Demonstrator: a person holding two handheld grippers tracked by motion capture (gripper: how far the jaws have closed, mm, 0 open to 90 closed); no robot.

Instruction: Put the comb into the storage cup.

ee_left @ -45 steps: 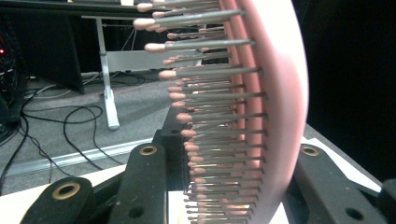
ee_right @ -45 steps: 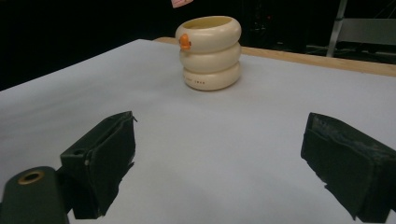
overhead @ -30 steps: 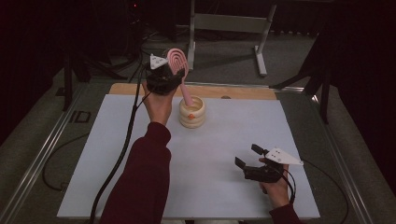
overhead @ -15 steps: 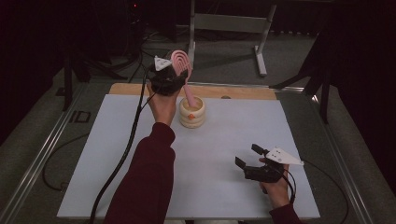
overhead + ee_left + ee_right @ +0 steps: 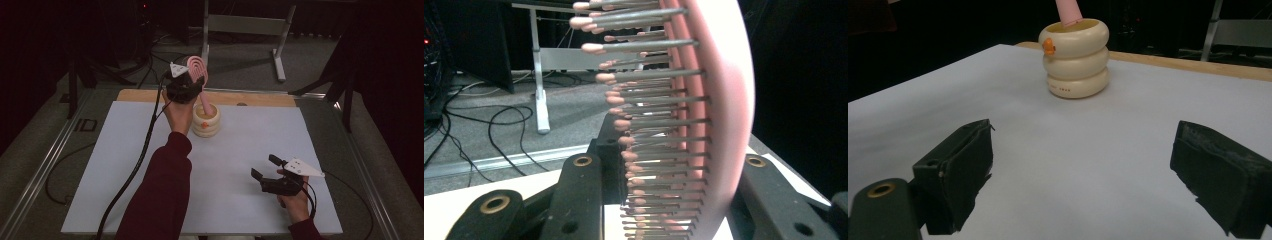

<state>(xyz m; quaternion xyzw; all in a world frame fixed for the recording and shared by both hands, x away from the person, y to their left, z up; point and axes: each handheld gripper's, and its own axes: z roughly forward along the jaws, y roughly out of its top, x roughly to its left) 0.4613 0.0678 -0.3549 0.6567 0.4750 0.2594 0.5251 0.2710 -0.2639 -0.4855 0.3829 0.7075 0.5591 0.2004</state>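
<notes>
- The left claw [image 5: 192, 80] is raised over the far part of the desk [image 5: 125, 165], clamped on the head of a pink hairbrush [image 5: 197, 70].
- In the left claw view, the brush head [image 5: 719, 115] sits between the two black jaws, its grey bristles with pink tips pointing left in that view.
- The brush handle [image 5: 205, 102] slants down into the mouth of a cream ribbed holder [image 5: 206, 122] that stands upright on the white desk surface near the far wooden edge [image 5: 260, 98].
- In the right claw view the holder [image 5: 1075, 60] shows three stacked rings and a small orange knob [image 5: 1049, 46] at its rim, with the pink handle [image 5: 1068, 11] rising out of its top.
- The right claw [image 5: 264, 167] rests low near the front right of the desk, well apart from the holder, its jaws spread wide with nothing between them.
- A black cable [image 5: 135, 170] trails from the left claw along the sleeve [image 5: 160, 195] toward the front edge.
- A metal stand [image 5: 245, 30] is on the floor beyond the desk.
</notes>
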